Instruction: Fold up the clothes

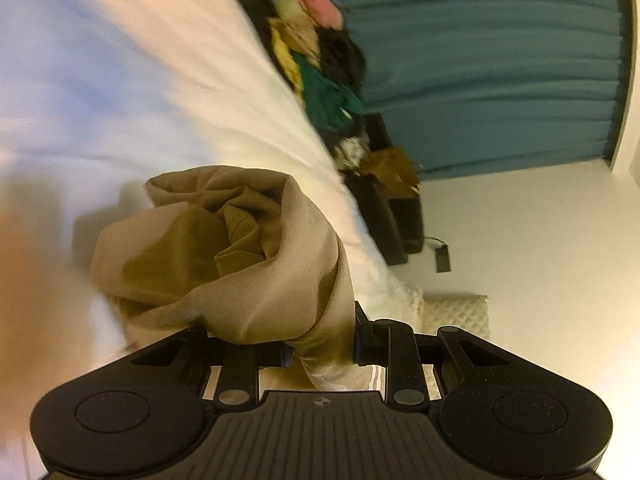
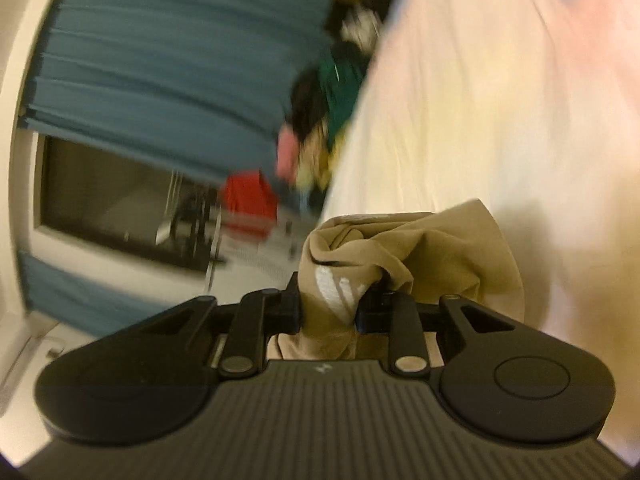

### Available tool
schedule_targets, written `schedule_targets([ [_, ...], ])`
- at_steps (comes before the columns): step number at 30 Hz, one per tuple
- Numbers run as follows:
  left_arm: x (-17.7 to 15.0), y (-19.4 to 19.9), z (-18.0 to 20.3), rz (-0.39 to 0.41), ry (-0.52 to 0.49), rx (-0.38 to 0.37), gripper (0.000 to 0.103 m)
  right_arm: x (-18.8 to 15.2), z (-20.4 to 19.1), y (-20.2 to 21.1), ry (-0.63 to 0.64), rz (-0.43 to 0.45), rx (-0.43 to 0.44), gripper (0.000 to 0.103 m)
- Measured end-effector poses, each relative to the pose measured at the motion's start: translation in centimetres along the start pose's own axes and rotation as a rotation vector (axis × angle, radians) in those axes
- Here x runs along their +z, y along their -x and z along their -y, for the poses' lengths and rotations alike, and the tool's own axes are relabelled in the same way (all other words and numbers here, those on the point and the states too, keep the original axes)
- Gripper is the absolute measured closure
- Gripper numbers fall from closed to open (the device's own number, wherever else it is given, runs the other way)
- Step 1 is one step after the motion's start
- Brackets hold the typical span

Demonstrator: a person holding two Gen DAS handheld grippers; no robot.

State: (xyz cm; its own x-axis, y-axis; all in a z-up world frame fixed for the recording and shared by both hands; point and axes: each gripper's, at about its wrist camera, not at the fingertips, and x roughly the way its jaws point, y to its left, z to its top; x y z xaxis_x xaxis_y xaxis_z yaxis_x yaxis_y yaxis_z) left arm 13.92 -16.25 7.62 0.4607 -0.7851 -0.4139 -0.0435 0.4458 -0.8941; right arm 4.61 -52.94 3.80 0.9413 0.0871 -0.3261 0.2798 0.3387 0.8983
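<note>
A tan garment is bunched up over the white bed sheet. My left gripper is shut on a twisted fold of it. In the right wrist view the same tan garment, with a white printed mark, is pinched in my right gripper, which is shut on it. The cloth hangs crumpled in front of both grippers and hides the fingertips. Both views are tilted and blurred.
A heap of mixed clothes in green, black, pink, yellow and red lies along the bed's far edge. Behind it hangs a teal curtain. A dark window and the curtain show on the right wrist view's left side.
</note>
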Motion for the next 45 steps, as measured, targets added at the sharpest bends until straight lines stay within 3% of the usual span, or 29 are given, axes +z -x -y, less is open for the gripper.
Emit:
schedule_targets([
  [5,4.4,-10.4,7.6,0.004,-0.218,-0.038,0.075,7.1,-1.5,-5.4,0.126,0.172,-0.015,0.076],
  [8,4.4,-14.5,8.4,0.033,-0.368,0.009,0.075,8.6,1.0,-8.6,0.143,0.201,-0.044,0.076],
  [11,3.5,-17.9,5.2,-0.002,-0.432,0.074,0.075,8.1,6.3,-11.3,0.087,0.161,-0.112,0.076],
  [15,1.3,-19.4,-2.6,-0.095,-0.454,0.188,0.075,4.8,13.1,-12.9,0.068,0.043,-0.215,0.076],
  [18,1.0,-19.4,-4.3,-0.106,-0.495,0.214,0.073,2.2,16.7,-12.1,0.025,-0.021,-0.211,0.075],
  [22,0.6,-19.5,-6.5,-0.120,-0.548,0.249,0.065,1.4,18.0,-11.5,0.041,-0.055,-0.190,0.075],
  [25,0.3,-19.5,-8.2,-0.131,-0.588,0.275,0.059,1.5,17.2,-10.9,0.014,-0.088,-0.227,0.073],
  [27,-0.2,-19.0,-7.9,-0.132,-0.638,0.307,0.046,2.0,16.0,-10.9,0.009,-0.109,-0.280,0.072],
  [30,-1.8,-16.5,-4.4,-0.118,-0.738,0.345,0.026,1.9,13.8,-9.4,0.052,-0.120,-0.337,0.071],
  [35,-4.7,-10.1,0.1,-0.037,-0.878,0.340,0.022,0.8,8.8,-4.4,0.205,-0.092,-0.300,0.071],
  [37,-5.8,-7.9,2.6,0.001,-0.922,0.323,0.020,0.5,6.2,-1.9,0.300,-0.058,-0.283,0.057],
  [39,-6.7,-5.5,4.7,0.043,-0.963,0.300,0.012,-0.3,3.3,0.7,0.394,0.009,-0.254,0.003],
  [41,-7.6,-2.9,6.6,0.084,-1.002,0.274,0.002,-1.3,0.5,3.3,0.488,0.074,-0.220,0.000],
  [45,-9.2,2.5,9.9,0.160,-1.070,0.228,0.001,-4.0,-3.9,7.6,0.652,0.121,-0.192,0.000],
])
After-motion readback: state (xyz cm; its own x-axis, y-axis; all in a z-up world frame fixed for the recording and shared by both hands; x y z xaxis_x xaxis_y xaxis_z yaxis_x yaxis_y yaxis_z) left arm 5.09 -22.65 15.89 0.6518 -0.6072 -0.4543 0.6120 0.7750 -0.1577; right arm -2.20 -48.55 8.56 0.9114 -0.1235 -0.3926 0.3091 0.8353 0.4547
